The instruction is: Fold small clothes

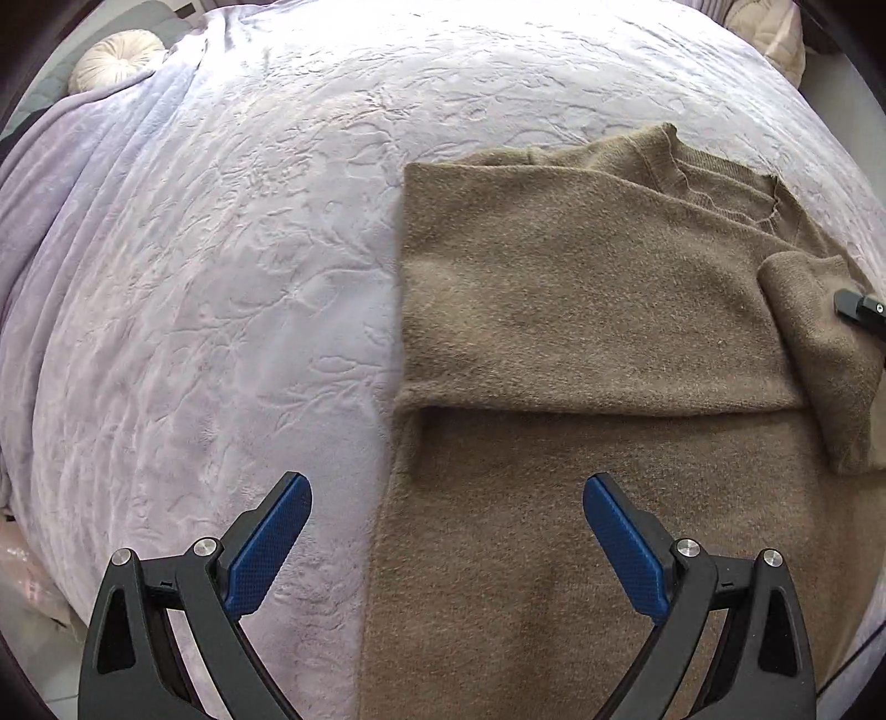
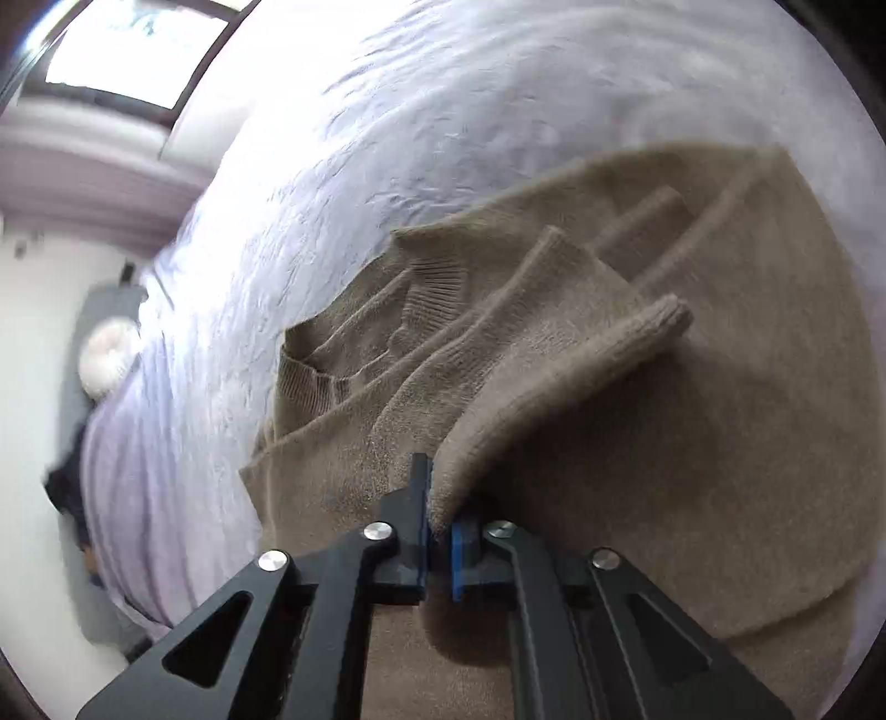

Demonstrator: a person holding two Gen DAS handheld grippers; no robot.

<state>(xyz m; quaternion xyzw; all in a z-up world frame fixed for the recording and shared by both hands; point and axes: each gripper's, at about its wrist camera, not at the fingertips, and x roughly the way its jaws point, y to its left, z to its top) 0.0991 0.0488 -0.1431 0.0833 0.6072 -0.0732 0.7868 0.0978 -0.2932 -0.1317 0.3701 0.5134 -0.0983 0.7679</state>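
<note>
A brown knit sweater lies on the lilac bedspread, its left sleeve folded across the chest. My left gripper is open and empty, hovering over the sweater's lower left edge. My right gripper is shut on the sweater's right sleeve, holding it lifted and draped over the body of the sweater. The ribbed collar shows to the left of the sleeve. The right gripper's tip also shows at the right edge of the left wrist view, beside the raised sleeve.
A round cream cushion lies at the bed's far left corner. A beige pillow sits at the far right. A window and white wall lie beyond the bed. The bedspread stretches left of the sweater.
</note>
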